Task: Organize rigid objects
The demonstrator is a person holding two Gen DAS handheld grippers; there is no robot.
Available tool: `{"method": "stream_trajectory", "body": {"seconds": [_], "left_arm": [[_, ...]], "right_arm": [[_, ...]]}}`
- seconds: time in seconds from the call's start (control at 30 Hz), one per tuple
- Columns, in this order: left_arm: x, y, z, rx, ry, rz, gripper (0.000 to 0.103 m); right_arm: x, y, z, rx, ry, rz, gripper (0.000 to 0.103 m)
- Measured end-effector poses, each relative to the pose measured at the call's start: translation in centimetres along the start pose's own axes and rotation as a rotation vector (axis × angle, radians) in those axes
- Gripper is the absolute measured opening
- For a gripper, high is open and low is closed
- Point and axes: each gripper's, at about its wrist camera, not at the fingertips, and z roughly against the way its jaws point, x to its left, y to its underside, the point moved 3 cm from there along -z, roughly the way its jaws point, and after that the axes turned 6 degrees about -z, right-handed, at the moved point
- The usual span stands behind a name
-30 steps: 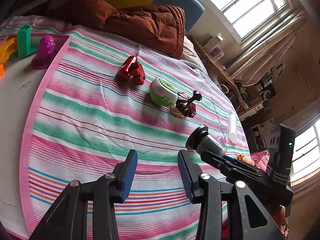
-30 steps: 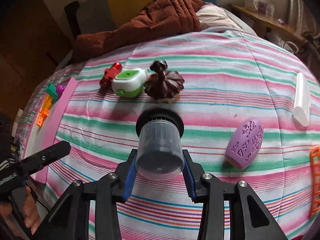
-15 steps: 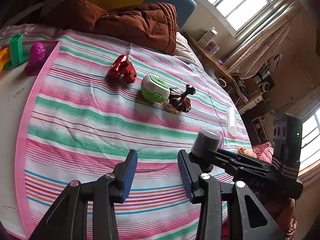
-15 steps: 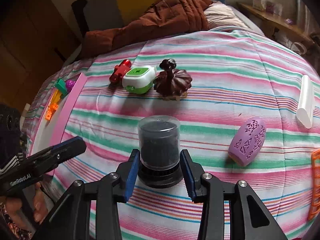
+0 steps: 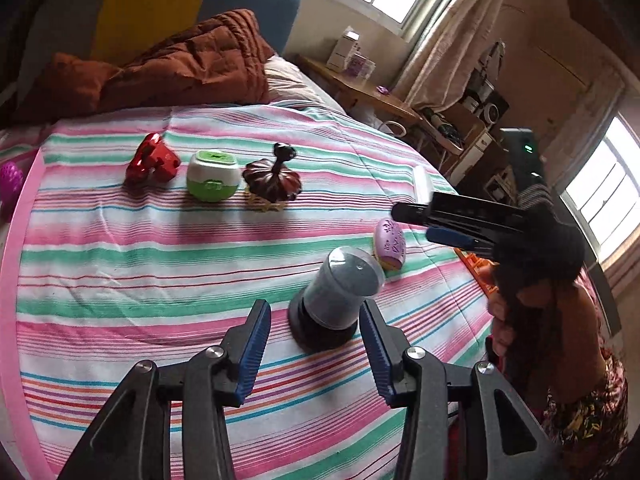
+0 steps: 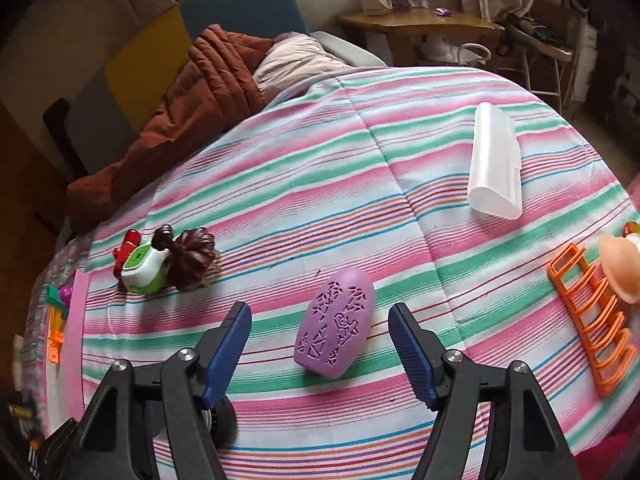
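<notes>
While the left gripper (image 5: 314, 350) opens around the upright grey jar (image 5: 336, 296), its pads not touching, the jar stands on the striped cloth (image 5: 120, 280), seemingly ready for pickup. Right of the jar, the right gripper (image 6: 320, 346) opens, empty, over the purple case (image 6: 336, 328), likely its next pick.

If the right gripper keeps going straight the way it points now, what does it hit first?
Probably the purple oval perforated case, lying on the striped cloth right between the right gripper's opening fingers; depth is uncertain.
</notes>
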Motion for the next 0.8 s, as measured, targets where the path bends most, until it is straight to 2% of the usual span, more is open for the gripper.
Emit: {"method": "stream_trajectory", "body": {"seconds": [0.1, 0.27, 0.5, 0.63, 0.67, 0.7, 0.73, 0.8], "left_arm": [[-1.8, 0.0, -0.1, -0.001, 0.000, -0.081, 0.047], [-3.2, -0.1, -1.4, 0.022, -0.013, -0.158, 0.055], [-3.0, -0.8, -4.4, 0.079, -0.043, -0.169, 0.057], [-2.9, -1.4, -4.9, 0.068, -0.061, -0.161, 0.057], [-2.7, -1.5, -4.9, 0.060, -0.067, -0.158, 0.056], [-2.5, -1.6, -4.8, 0.045, -0.069, -0.156, 0.047], [-2.3, -1.7, -4.8, 0.039, -0.075, -0.151, 0.044], [-1.9, -1.6, -4.3, 0.028, -0.060, -0.141, 0.044]], "right_arm": [[-0.6, -0.1, -1.8, 0.024, 0.043, -0.001, 0.072], [-0.8, 0.6, -3.8, 0.082, 0.075, 0.017, 0.045], [-0.5, 1.4, -3.1, 0.122, 0.068, 0.040, 0.045], [-0.5, 1.5, -3.1, 0.127, 0.073, 0.050, 0.045], [-0.5, 1.5, -3.1, 0.126, 0.073, 0.051, 0.045], [-0.5, 1.5, -3.1, 0.126, 0.074, 0.056, 0.045], [-0.4, 1.5, -3.1, 0.125, 0.076, 0.060, 0.045], [-0.2, 1.6, -2.9, 0.120, 0.078, 0.072, 0.045]]}}
